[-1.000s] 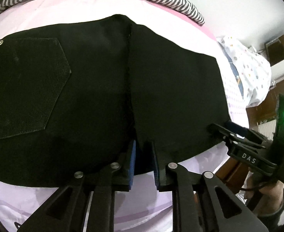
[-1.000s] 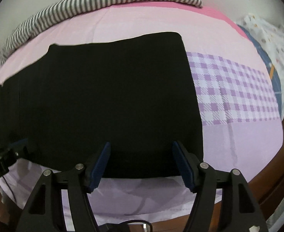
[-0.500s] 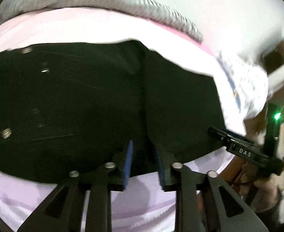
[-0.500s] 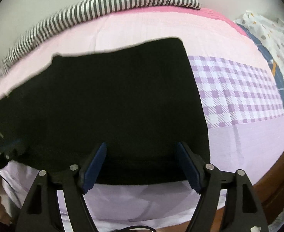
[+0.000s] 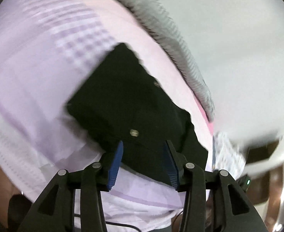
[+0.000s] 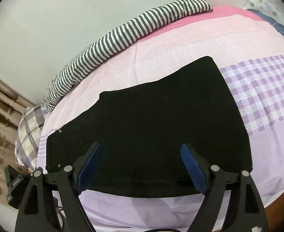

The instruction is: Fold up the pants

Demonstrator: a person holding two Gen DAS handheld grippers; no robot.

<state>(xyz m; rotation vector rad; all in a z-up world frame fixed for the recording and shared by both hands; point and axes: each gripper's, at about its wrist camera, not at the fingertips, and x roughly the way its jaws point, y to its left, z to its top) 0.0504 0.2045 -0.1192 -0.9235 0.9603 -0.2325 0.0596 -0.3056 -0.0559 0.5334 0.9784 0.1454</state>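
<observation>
Pants (image 6: 151, 127) lie flat and folded on the bed (image 6: 190, 44) ahead of both jaws; left gripper (image 5: 143, 162) and right gripper (image 6: 142, 168) are opening, empty; lift clear before regrasping an edge squarely.

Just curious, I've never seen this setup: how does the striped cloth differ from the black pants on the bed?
The grey-and-white striped cloth is bunched into a long roll along the wall; the black pants lie flat mid-bed. The cloth is patterned, the pants plain with small metal studs. Both rest on the pink and lilac bedsheet.
</observation>
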